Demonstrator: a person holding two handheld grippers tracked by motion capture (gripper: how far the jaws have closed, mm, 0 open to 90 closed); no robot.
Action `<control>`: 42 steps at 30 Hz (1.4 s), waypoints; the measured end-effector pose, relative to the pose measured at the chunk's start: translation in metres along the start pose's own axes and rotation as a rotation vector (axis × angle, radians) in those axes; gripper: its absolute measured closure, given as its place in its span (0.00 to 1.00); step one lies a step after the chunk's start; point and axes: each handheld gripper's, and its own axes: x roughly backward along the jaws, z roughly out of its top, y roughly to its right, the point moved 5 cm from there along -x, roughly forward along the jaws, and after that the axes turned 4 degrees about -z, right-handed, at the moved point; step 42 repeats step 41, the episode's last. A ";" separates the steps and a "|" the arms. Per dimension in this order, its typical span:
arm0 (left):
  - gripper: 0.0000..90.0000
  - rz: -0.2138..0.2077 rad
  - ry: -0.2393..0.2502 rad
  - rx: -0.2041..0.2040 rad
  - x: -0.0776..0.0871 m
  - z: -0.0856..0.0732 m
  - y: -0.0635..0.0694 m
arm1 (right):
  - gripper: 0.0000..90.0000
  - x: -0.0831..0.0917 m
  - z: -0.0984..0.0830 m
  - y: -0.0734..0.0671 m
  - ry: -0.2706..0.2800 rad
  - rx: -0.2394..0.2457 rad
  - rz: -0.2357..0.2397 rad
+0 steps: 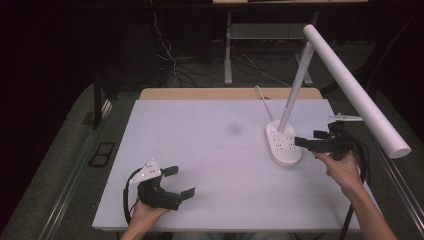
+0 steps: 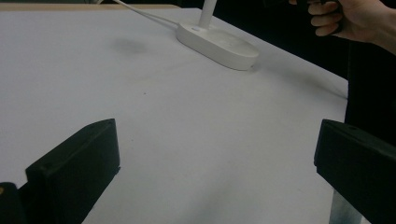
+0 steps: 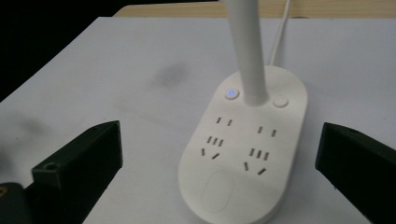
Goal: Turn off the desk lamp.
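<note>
A white desk lamp stands on the white table [image 1: 200,150]; its oval base [image 1: 283,144] [image 3: 243,144] [image 2: 217,42] carries power sockets and two round buttons, one lit blue [image 3: 230,94]. Its stem [image 1: 296,85] rises to a long tube head [image 1: 357,90] that reaches out past the table's right edge. My right gripper [image 1: 312,139] [image 3: 219,172] is open, just right of the base, its jaws pointing left at it and straddling it in the right gripper view. My left gripper [image 1: 179,181] [image 2: 217,172] rests open near the front left edge, with bare table between its jaws.
The lamp's white cord [image 1: 263,99] runs off the back edge of the table. A wooden strip [image 1: 230,93] lines the far edge. Cables and a metal stand [image 1: 228,55] sit on the dark floor behind. A hand [image 2: 345,18] holds the right gripper.
</note>
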 end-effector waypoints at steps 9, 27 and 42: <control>0.00 -0.001 0.001 0.001 0.000 0.000 0.000 | 0.01 0.007 -0.016 -0.031 0.024 0.048 0.087; 0.00 -0.003 0.001 0.002 0.000 0.000 0.000 | 0.01 0.007 -0.064 -0.071 0.044 0.120 0.189; 0.00 -0.002 0.000 0.000 0.000 0.000 -0.001 | 0.01 0.007 -0.099 -0.086 0.049 0.162 0.186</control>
